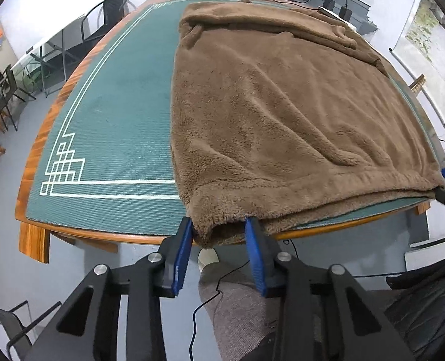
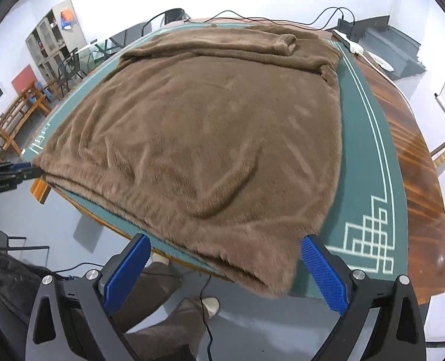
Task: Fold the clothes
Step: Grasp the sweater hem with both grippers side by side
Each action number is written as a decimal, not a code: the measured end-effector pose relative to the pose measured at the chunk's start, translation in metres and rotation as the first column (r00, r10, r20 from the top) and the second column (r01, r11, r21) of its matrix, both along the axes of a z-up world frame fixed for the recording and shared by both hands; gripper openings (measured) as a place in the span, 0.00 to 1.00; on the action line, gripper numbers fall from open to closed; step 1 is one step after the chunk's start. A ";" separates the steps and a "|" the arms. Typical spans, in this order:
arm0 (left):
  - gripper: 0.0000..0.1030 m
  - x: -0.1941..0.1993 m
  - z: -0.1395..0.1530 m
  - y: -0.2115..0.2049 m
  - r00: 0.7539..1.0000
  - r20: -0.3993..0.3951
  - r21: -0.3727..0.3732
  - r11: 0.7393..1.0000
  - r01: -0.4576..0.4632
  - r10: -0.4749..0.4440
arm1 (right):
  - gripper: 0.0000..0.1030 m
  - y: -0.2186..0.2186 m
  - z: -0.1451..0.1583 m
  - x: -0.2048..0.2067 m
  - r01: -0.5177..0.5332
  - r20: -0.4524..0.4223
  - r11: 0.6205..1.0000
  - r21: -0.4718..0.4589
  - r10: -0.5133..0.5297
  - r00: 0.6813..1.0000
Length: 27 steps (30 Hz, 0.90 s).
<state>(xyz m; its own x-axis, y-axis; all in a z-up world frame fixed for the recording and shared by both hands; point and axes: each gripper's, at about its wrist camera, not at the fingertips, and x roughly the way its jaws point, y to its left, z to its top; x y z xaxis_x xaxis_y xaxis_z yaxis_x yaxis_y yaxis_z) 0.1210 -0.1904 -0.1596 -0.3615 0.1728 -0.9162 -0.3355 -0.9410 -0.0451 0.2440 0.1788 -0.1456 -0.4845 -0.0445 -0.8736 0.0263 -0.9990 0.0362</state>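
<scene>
A brown fleece garment (image 1: 282,114) lies spread flat on the green mat (image 1: 108,138), its hem hanging slightly over the near table edge. My left gripper (image 1: 219,228) is open, its blue fingers (image 1: 183,252) on either side of the hem's left corner without closing on it. In the right wrist view the same garment (image 2: 210,138) fills the mat (image 2: 370,162). My right gripper (image 2: 225,246) is wide open, its fingers (image 2: 322,270) straddling the hem's right corner. The left gripper shows at the left edge of the right wrist view (image 2: 14,171).
The wooden table (image 1: 42,138) has white-lined mat borders. Chairs (image 1: 102,18) and a shelf stand beyond the left side. A power strip and cables (image 2: 352,45) lie at the far right corner. My leg and a cable (image 1: 222,297) are below the edge.
</scene>
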 end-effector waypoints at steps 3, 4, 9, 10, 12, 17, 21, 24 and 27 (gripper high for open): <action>0.25 0.000 -0.001 0.003 1.000 0.003 -0.008 1.000 0.000 0.000 | 0.99 0.000 -0.003 0.007 -0.004 0.004 1.000 0.028 0.003 1.000; 0.24 0.001 -0.001 0.005 1.000 -0.001 -0.016 1.000 0.005 -0.005 | 0.99 0.000 -0.004 0.009 -0.007 0.006 1.000 0.031 0.006 1.000; 0.23 0.003 -0.001 0.011 1.000 0.000 -0.028 0.999 0.021 -0.021 | 0.93 0.004 -0.010 0.018 -0.004 0.029 0.999 0.031 0.003 1.000; 0.23 0.002 -0.001 0.010 1.000 -0.002 -0.027 1.000 0.016 -0.016 | 0.91 0.006 -0.012 0.019 -0.001 0.036 1.000 0.032 0.000 0.999; 0.23 -0.001 -0.001 0.009 1.000 -0.006 -0.023 1.000 0.002 -0.002 | 0.90 0.008 -0.014 0.022 0.006 0.047 0.999 0.036 -0.008 0.999; 0.23 -0.016 0.001 0.007 0.998 -0.021 -0.015 0.998 -0.066 0.066 | 0.76 0.020 -0.011 0.023 0.084 0.028 0.995 0.056 -0.086 0.996; 0.23 -0.021 0.000 0.014 0.997 -0.032 -0.007 0.998 -0.068 0.068 | 0.70 0.028 -0.008 0.018 0.122 0.010 0.988 0.095 -0.124 0.992; 0.23 -0.015 0.000 0.020 0.998 -0.050 -0.034 0.999 -0.029 0.027 | 0.60 0.030 -0.010 0.014 0.120 0.012 0.988 0.097 -0.122 0.992; 0.23 -0.012 0.003 0.017 0.998 -0.051 -0.023 0.999 -0.031 0.030 | 0.43 0.024 -0.013 0.012 0.091 0.021 0.992 0.085 -0.094 0.995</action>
